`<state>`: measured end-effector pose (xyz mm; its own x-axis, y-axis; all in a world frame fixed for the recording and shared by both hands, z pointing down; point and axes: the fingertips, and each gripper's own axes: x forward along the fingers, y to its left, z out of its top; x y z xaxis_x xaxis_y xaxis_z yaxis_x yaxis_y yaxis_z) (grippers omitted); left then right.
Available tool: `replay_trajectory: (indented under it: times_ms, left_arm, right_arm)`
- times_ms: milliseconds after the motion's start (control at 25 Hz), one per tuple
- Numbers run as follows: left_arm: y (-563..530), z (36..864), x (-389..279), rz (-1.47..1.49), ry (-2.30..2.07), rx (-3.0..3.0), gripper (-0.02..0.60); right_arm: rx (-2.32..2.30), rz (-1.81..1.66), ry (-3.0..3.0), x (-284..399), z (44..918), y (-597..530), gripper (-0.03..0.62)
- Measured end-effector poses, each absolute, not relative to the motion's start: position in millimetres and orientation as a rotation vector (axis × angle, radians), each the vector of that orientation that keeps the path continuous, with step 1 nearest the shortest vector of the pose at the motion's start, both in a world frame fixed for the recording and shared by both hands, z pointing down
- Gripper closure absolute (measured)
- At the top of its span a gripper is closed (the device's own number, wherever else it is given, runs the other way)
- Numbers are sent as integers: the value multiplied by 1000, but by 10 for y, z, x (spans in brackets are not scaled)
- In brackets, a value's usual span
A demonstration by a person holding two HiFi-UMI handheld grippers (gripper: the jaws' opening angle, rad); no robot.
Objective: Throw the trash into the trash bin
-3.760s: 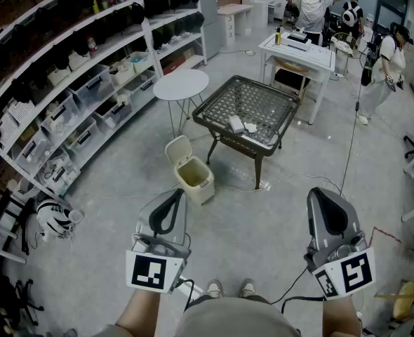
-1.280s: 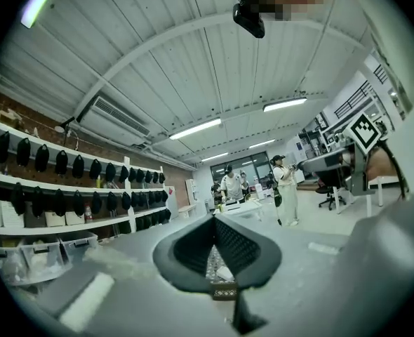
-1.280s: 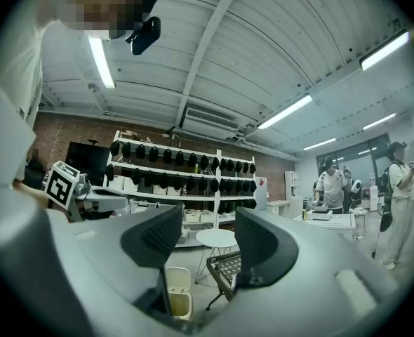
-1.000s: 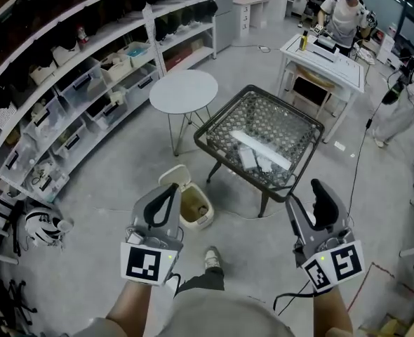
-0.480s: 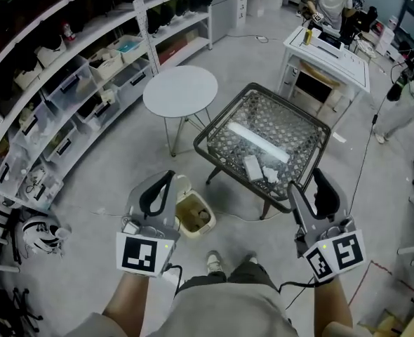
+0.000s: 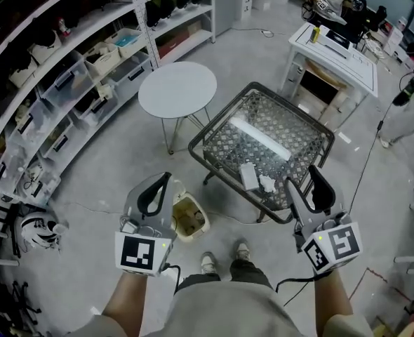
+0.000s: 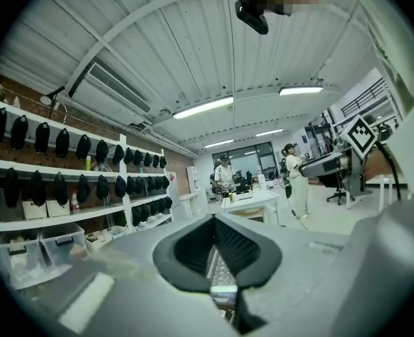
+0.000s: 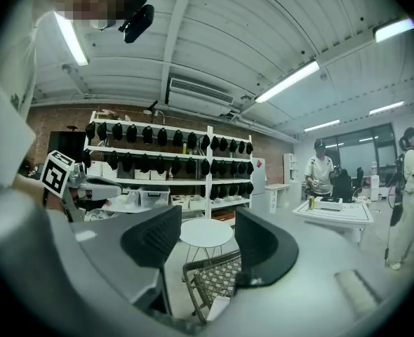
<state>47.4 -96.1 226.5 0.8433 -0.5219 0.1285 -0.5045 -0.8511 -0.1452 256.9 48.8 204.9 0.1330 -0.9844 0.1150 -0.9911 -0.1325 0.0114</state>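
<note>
The trash, a flat white packet [image 6: 248,176] and a crumpled white wad [image 6: 266,183], lies touching side by side near the close edge of the mesh-topped table [image 6: 221,153]. It is just ahead of the right gripper [image 6: 299,176] and slightly to its left. A second ago it lay well ahead of that gripper, and earlier still the whole table stood far off. The right gripper's jaws stand apart as before with nothing between them. Through their gap the right gripper view [image 8: 207,234] shows the table's corner and the round white table [image 8: 205,232] beyond.

The open trash bin [image 6: 204,227] stands on the floor just right of the left gripper [image 6: 163,181] and below its tip. A second ago it sat further ahead of that gripper. The left gripper's jaws meet at the tips and hold nothing [image 7: 217,223]. Storage shelves [image 6: 59,83] run well off to the left gripper's left.
</note>
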Motion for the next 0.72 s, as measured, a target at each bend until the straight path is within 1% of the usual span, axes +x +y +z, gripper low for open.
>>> replay_trajectory:
  times_ms: [160, 320, 480, 720]
  left_arm:
    - [-1031, 2471, 828, -293, 798, -2930, 578]
    - [-1123, 2809, 1189, -365, 778, -2959, 578]
    - [-1230, 3239, 1478, -454, 747, -2966, 578]
    - [-1376, 3969, 1727, -566, 784, -3021, 578]
  right_arm:
    - [2259, 188, -1996, 2924, 2393, 306, 352]
    - [2193, 283, -1979, 3208, 2917, 80, 350]
    - [2116, 408, -1955, 3445, 3575, -108, 347]
    - [2033, 611, -1895, 3693, 4661, -241, 347]
